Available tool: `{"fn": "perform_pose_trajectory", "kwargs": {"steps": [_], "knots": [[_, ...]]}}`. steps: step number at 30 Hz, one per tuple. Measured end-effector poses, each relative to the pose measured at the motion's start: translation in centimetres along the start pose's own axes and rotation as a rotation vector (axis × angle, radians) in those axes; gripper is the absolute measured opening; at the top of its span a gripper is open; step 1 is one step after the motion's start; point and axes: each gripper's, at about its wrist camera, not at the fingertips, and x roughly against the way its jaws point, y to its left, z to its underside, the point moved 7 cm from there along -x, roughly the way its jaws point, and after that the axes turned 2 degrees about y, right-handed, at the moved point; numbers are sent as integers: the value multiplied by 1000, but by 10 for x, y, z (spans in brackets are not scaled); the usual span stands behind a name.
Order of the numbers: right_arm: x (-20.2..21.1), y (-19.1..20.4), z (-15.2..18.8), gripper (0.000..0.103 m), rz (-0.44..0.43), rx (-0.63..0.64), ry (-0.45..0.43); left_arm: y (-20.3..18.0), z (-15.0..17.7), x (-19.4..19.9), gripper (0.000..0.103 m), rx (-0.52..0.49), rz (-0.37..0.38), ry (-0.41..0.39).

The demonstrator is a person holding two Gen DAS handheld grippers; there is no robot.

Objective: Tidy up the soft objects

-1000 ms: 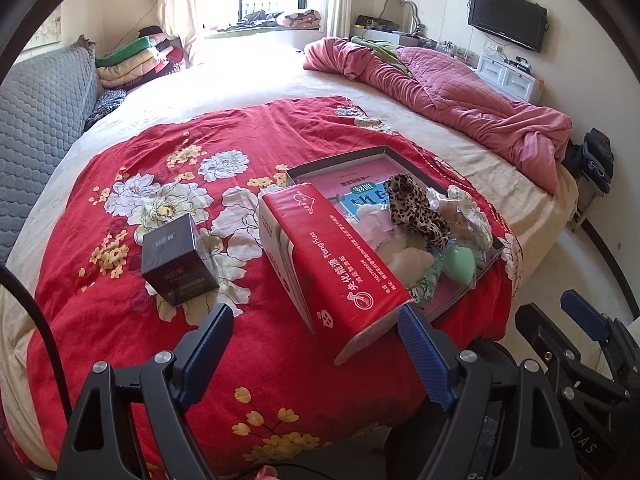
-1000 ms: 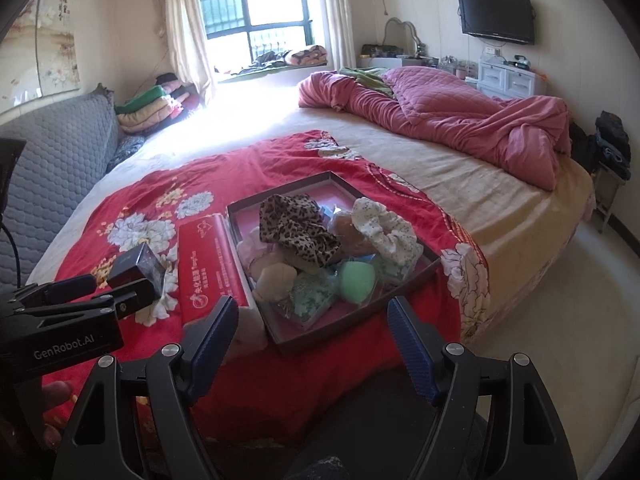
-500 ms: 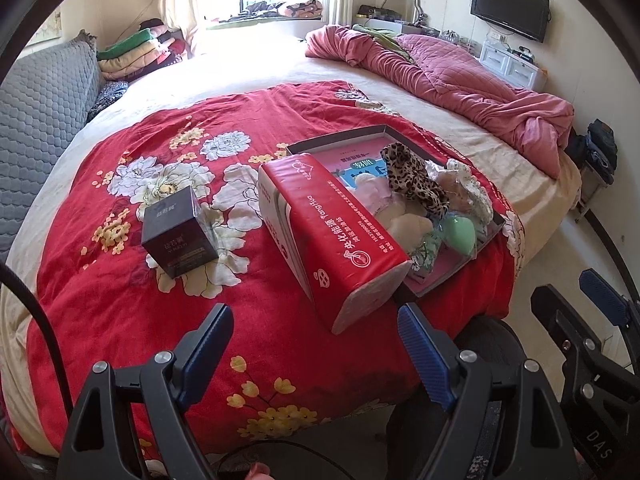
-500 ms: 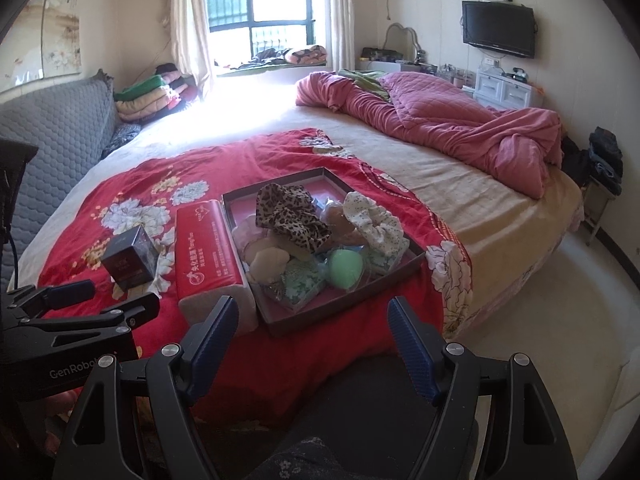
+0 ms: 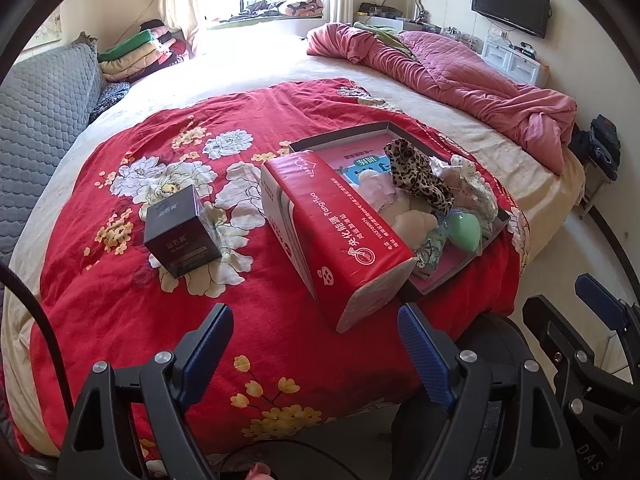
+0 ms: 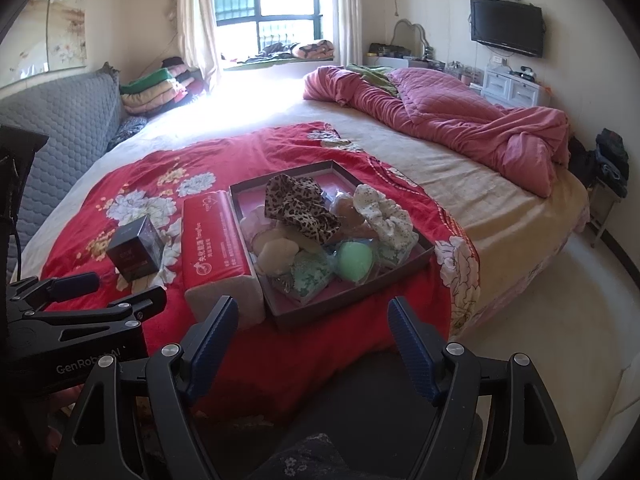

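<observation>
Indoors, on a bed spread with a red floral quilt [image 6: 120,184]: shallow tray [image 6: 430,249] heaped with soft pieces, among them a leopard-print scrunchie [image 6: 298,206], a white floral scrunchie [image 6: 386,210], a green sponge [image 6: 354,261], pale puffs [image 6: 276,254] and a mint floral pouch [image 6: 310,278]. Lying along the tray's left wall, a red tissue pack [image 5: 340,236]; well apart to its left, a dark box [image 5: 180,236].

Left gripper [image 5: 316,350] spread wide and empty, hanging low before the quilt's near edge, in line with the tissue pack's near end. Right gripper [image 6: 314,340] likewise gaping, holding nothing, facing the tray's near corner from short of the bed.

Fits equally a heap gathered into the tray and a heap waiting to be sorted out of it; no telling which from one moment.

Advisable for any grasp here: jaws kept wide until straddling a single piece, a pinch at the bunched middle of fabric, gentle closing on the sponge, and a straight lift clear of the tangled neighbours and the tray's rim.
</observation>
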Motion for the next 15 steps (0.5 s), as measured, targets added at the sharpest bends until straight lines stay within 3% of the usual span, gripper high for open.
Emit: {"fn": "perform_pose_trajectory", "kwargs": {"steps": [15], "knots": [[-7,-3,4,78,0,-23,33,-5,2,1,84,-19,-3,-2]]}}
